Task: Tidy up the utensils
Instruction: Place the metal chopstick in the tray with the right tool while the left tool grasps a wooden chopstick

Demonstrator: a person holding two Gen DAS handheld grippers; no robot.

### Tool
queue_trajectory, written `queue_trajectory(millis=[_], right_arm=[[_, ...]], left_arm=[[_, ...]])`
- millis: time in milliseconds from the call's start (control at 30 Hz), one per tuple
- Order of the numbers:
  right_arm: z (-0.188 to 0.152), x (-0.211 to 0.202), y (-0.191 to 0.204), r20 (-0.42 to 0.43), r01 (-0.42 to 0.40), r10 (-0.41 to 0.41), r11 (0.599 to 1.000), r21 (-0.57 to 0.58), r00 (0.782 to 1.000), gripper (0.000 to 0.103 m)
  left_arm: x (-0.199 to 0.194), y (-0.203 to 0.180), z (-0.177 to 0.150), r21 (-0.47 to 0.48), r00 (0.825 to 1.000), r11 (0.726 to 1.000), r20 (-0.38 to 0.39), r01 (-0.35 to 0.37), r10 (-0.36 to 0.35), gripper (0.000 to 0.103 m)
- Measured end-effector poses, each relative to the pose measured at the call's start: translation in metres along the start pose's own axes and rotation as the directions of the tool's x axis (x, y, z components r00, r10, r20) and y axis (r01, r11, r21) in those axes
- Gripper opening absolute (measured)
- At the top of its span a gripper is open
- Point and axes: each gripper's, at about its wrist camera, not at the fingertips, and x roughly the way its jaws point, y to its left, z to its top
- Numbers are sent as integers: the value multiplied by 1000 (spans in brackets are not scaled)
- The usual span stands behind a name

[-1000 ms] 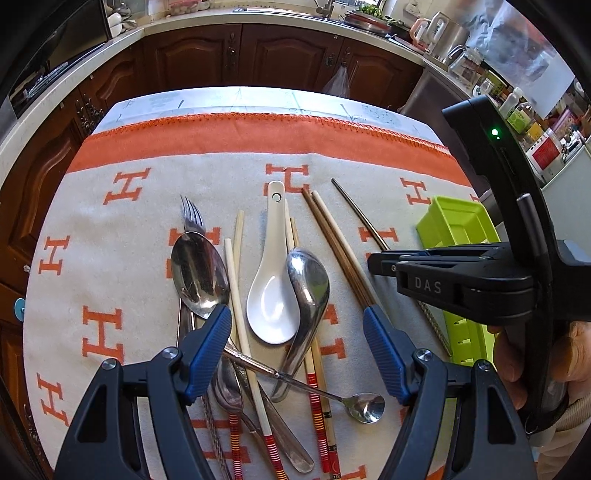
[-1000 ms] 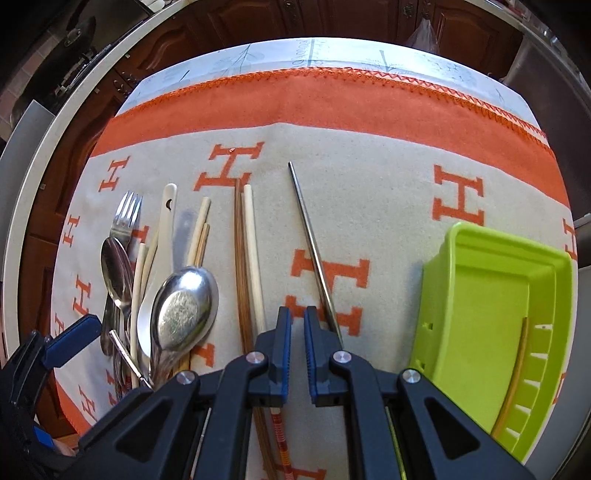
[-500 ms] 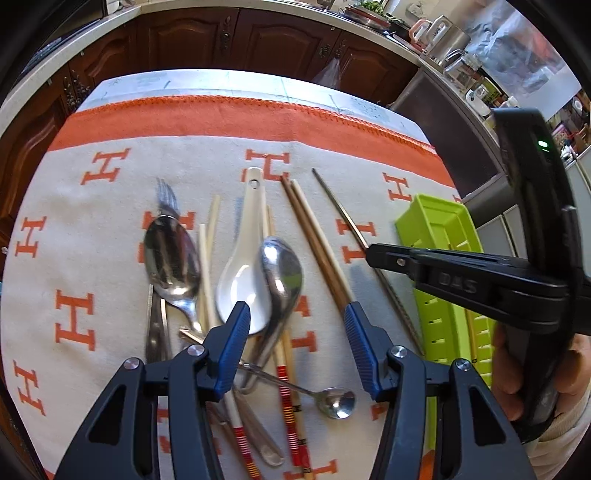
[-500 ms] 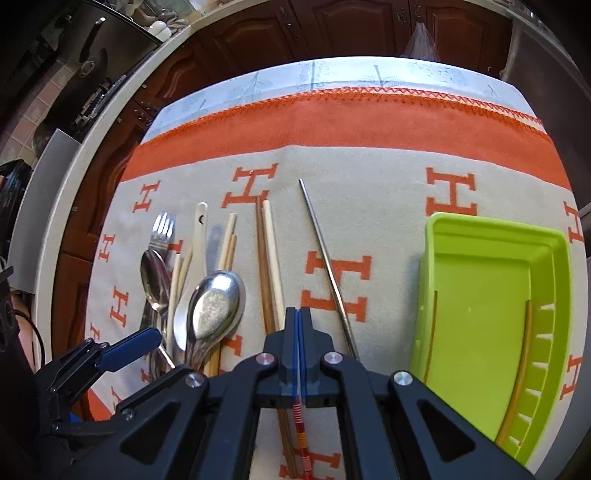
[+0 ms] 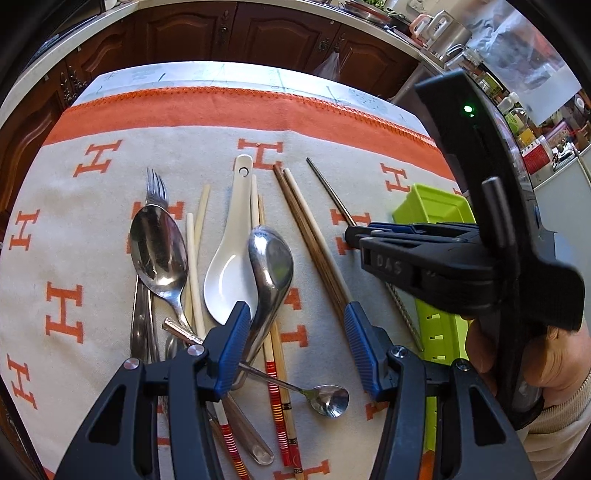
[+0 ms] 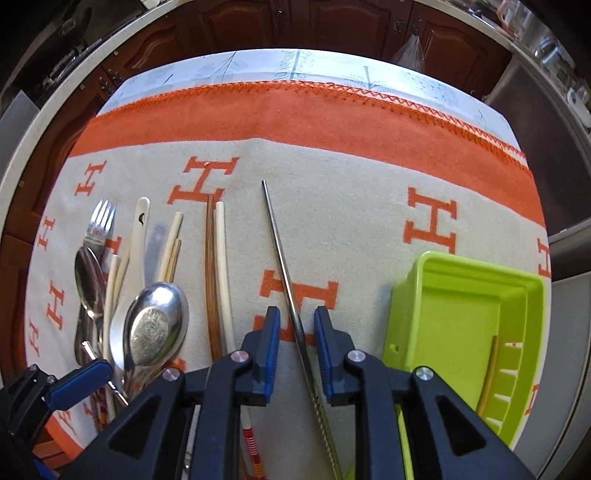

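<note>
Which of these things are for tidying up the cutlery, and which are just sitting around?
For the job: fork, spoons, white spoon, chopsticks, metal chopstick, green tray, right gripper, left gripper.

Just there: blanket, cupboards, kettle.

A beige blanket [image 6: 351,206] with orange H marks covers the table. Dark wooden cabinets [image 5: 280,33] stand at twelve o'clock.
</note>
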Motion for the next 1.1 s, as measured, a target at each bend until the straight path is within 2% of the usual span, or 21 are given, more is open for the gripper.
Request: queue_trajectory(millis=[67, 100, 267, 433, 567, 633, 900, 1100], right_arm=[[0, 1, 5, 2, -7, 7, 1000, -15, 1000, 6], [0, 0, 6, 4, -5, 5, 1000, -13, 1000, 5], [-10, -14, -8, 45, -89, 87, 995, 42, 995, 5], [-26, -41, -35, 106, -184, 173, 977, 106, 979, 5], [-42, -64, -55, 162, -247, 224, 959, 140, 961, 5], [-49, -71, -62, 185, -271, 242, 951, 150, 952, 5], [-65, -83, -74, 232, -325, 282, 930, 172, 931, 5], [-77, -85, -85, 243, -348, 298, 916, 199, 923, 5]], left_arm=[[1, -1, -1, 3, 1000, 1000, -4, 1, -1, 52], [1, -2, -1, 5, 1000, 1000, -6, 0, 0, 49], [7, -10, 4, 10, 1000, 1000, -9, -20, 20, 33], [23, -19, 13, -19, 998, 1000, -59, -8, 7, 21], [43, -29, 17, -25, 992, 998, -108, -63, 60, 13], [48, -30, 13, -36, 991, 996, -113, -77, 72, 13], [56, -50, 20, -6, 977, 981, -94, -193, 191, 14], [63, -66, 29, -8, 974, 980, -107, -201, 199, 19]])
